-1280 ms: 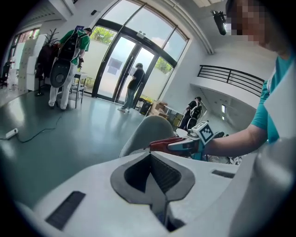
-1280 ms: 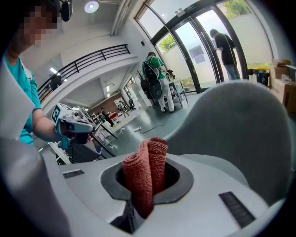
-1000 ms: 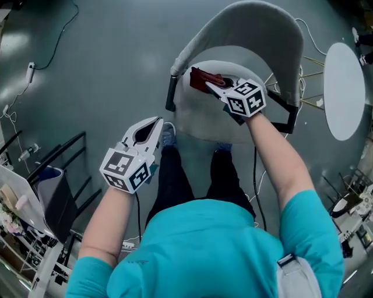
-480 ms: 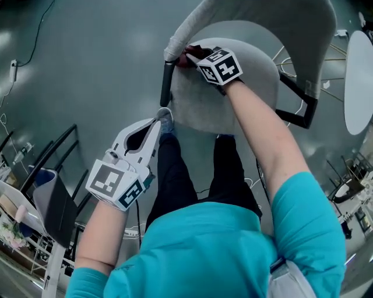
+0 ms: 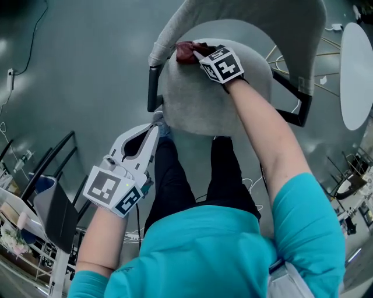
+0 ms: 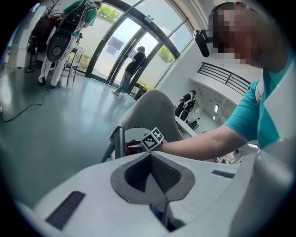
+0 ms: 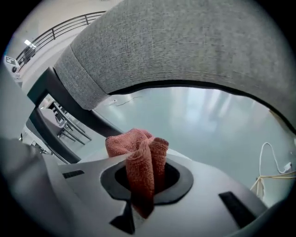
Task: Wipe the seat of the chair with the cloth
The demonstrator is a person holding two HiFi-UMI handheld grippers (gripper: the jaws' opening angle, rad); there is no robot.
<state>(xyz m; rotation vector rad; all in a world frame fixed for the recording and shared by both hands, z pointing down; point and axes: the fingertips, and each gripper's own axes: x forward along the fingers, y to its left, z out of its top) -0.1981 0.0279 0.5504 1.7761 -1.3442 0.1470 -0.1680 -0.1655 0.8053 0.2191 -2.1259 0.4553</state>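
Note:
The grey chair has its seat (image 5: 215, 93) just ahead of my knees and a curved backrest (image 5: 250, 14) behind it. A red cloth (image 5: 186, 51) lies bunched at the seat's rear left corner, by the black armrest (image 5: 152, 87). My right gripper (image 5: 196, 54) is shut on the cloth and presses it to the seat. In the right gripper view the cloth (image 7: 134, 148) sticks up between the jaws under the backrest (image 7: 185, 46). My left gripper (image 5: 155, 122) hangs shut and empty in front of the seat's left edge, with the chair (image 6: 152, 111) ahead of it.
A white round table (image 5: 356, 70) stands right of the chair. A dark metal chair frame (image 5: 55, 174) and cluttered shelves sit at the left. Cables lie on the grey floor (image 5: 87, 70). People stand far off by glass doors (image 6: 132, 69).
My right gripper has carried the cloth from the back middle of the seat leftward to the rear left corner by the armrest. The left gripper has stayed low and shut.

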